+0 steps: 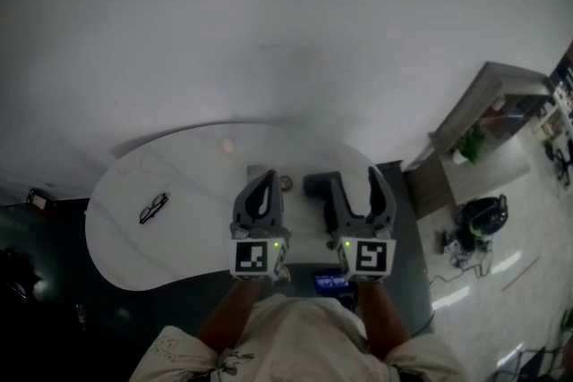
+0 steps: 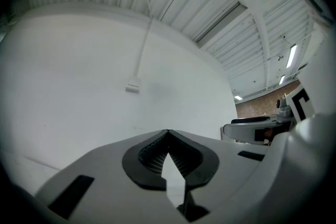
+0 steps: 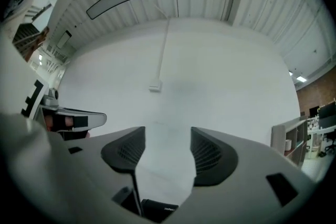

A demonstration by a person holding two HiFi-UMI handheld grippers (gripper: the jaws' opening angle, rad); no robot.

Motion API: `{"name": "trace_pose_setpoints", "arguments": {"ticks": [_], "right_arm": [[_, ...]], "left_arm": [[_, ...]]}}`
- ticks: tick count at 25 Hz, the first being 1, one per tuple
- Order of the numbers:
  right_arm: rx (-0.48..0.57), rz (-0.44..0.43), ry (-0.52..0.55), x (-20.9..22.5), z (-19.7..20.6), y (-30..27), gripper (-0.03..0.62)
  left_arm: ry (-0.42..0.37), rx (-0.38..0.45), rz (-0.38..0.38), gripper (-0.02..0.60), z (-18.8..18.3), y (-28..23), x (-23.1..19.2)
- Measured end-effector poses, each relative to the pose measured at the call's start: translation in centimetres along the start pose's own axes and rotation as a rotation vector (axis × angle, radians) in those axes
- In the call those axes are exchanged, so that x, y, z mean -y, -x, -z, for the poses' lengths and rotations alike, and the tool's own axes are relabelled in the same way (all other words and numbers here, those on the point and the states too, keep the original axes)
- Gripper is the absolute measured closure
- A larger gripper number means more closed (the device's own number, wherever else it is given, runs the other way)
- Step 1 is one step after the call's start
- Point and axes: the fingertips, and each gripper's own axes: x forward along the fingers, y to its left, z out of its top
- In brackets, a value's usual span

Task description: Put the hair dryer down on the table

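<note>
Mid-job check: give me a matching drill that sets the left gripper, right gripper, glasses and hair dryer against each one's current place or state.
Things:
1. left gripper
2. right gripper
3. glasses
4. hair dryer

Place or state:
A. on the table, between the two grippers
B. fingers apart
C. fingers closed together
D. on the table's left part

Pairs: 1-C, 2-B, 3-D, 4-A
</note>
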Motion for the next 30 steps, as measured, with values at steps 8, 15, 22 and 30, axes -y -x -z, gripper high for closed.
{"name": "trace_pose_setpoints", "arguments": {"ticks": [8, 15, 22, 30], "right_arm": [[-0.022, -0.010, -0.046, 0.8, 0.6, 0.5, 0.588], [-0.044, -0.006, -0.063, 1.2, 1.0, 0.6, 0.589], [-0.043, -0.009, -0.053, 1.2, 0.7, 0.9, 0.589], [-0.037, -0.015, -0.050, 1.0, 0.6, 1.1, 0.589]], "left_arm": [[0.017, -0.007, -0.014, 0.583, 0.2, 0.1, 0.0], [0.007, -0.002, -0.005, 0.583, 0.2, 0.1, 0.6], [0.010, 0.003, -0.013, 0.583, 0.0, 0.6, 0.8], [0.006, 0.004, -0.025, 0.584, 0.1, 1.2, 0.6]]}}
